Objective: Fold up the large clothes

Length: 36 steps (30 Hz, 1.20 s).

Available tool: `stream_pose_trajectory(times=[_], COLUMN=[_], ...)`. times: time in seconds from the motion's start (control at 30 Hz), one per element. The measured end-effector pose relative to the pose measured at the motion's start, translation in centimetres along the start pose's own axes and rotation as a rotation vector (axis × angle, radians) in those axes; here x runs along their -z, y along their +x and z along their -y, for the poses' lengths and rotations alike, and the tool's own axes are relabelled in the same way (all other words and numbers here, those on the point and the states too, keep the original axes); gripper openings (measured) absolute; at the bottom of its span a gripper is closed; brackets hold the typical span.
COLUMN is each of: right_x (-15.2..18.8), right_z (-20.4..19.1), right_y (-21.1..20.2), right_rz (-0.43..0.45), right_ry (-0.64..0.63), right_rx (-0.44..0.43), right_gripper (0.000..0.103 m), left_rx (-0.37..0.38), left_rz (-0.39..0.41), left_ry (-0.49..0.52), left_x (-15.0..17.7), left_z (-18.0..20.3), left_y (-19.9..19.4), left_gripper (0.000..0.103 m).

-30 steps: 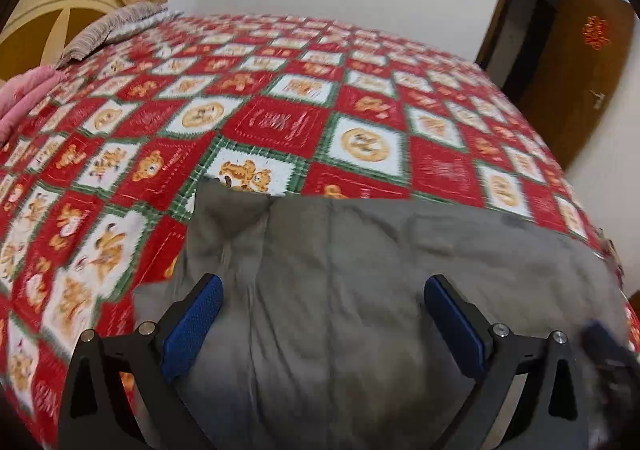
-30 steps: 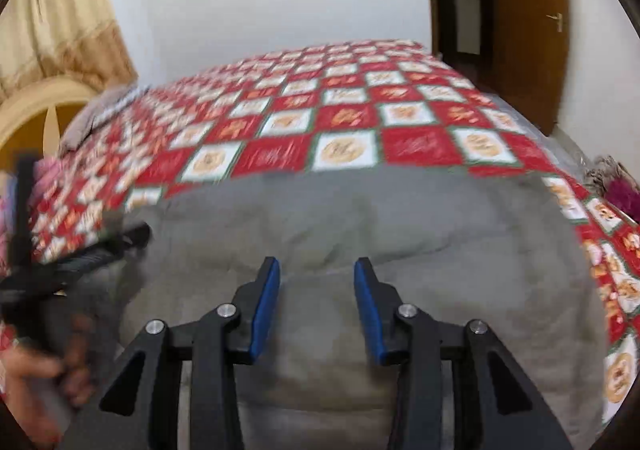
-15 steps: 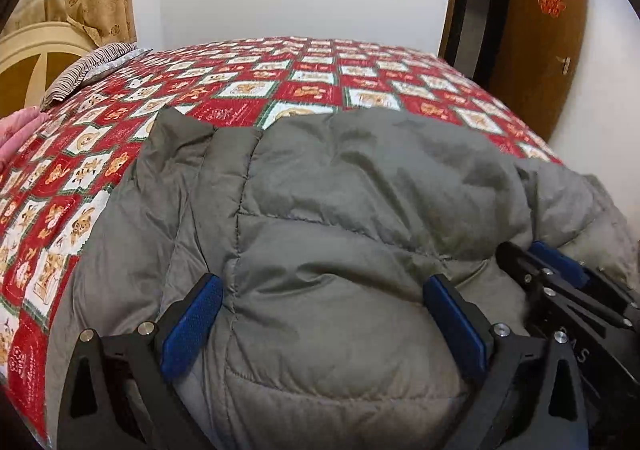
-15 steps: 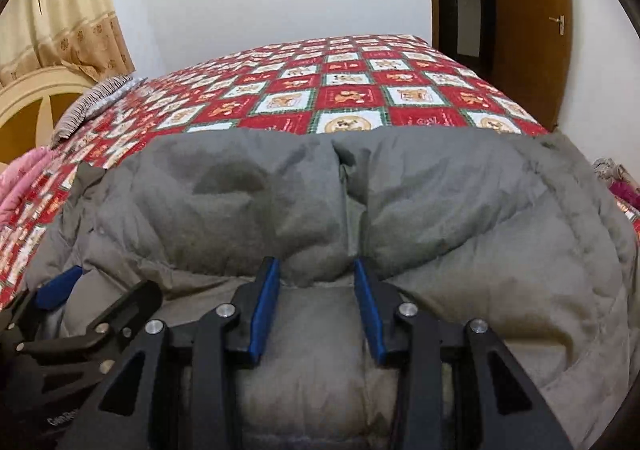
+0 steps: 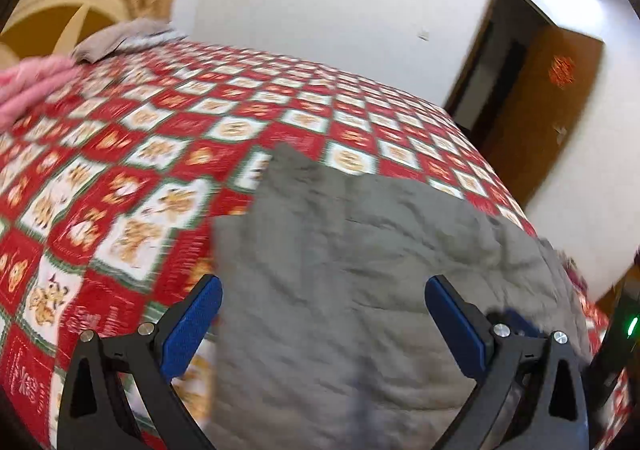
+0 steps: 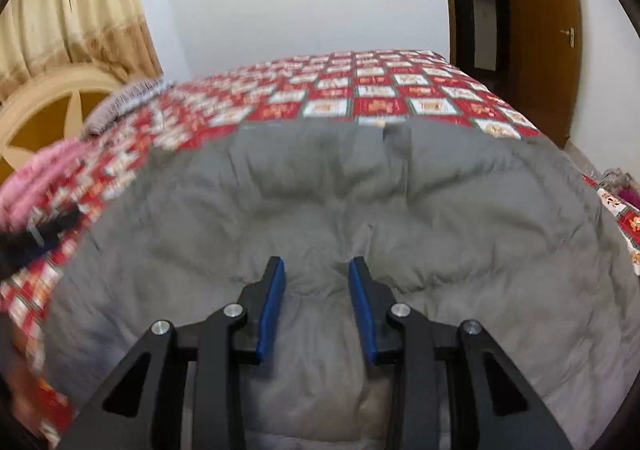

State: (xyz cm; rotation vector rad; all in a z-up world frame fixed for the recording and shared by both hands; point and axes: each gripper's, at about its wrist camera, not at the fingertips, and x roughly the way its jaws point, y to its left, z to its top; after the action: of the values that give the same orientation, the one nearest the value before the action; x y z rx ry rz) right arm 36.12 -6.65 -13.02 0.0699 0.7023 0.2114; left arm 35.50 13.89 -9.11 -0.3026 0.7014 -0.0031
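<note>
Grey padded jacket (image 6: 340, 209) spread at the bed's (image 5: 140, 153) near edge, ready for folding.
Left gripper (image 5: 320, 326) gapes wide, empty, over its left side; right gripper (image 6: 316, 306), jaws just narrowing, straddles a padded ridge to pinch it.

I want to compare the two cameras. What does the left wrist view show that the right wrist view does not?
Only the left wrist view: the left gripper, jaws wide open over the jacket's left edge.

Only the right wrist view: the right gripper, its jaws just closing with a fold of jacket between them, and the curtain.

Both: grey jacket, red bedspread, pink cloth, door.
</note>
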Motion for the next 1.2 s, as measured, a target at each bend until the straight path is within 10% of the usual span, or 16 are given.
stream_pose_trajectory(times=[0.13, 0.27, 0.6, 0.83, 1.2], right_x=[0.4, 0.1, -2.3, -1.4, -1.0], right_z=[-0.1, 0.0, 0.5, 1.0, 2.9], right_y=[0.8, 0.6, 3.2, 4.1, 4.3], right_rz=[-0.002, -0.023, -0.055, -0.061, -0.059], right_ry=[-0.007, -0.003, 0.119, 0.13, 0.225], right_rx=[0.014, 0.011, -0.046, -0.06, -0.152], right_gripper=[0.038, 0.038, 0.028, 0.028, 0.026], left_rx=[-0.022, 0.148, 0.296, 0.386, 0.387], left_rz=[-0.07, -0.257, -0.213, -0.228, -0.109], left_ry=[-0.063, -0.175, -0.225, -0.308, -0.147], left_x=[-0.7, 0.7, 1.8, 2.1, -1.4], left_z=[-3.4, -4.4, -3.6, -4.4, 2.1], left_y=[3.0, 7.3, 7.2, 7.7, 2.1], left_gripper=[0.101, 0.101, 0.099, 0.041, 0.032])
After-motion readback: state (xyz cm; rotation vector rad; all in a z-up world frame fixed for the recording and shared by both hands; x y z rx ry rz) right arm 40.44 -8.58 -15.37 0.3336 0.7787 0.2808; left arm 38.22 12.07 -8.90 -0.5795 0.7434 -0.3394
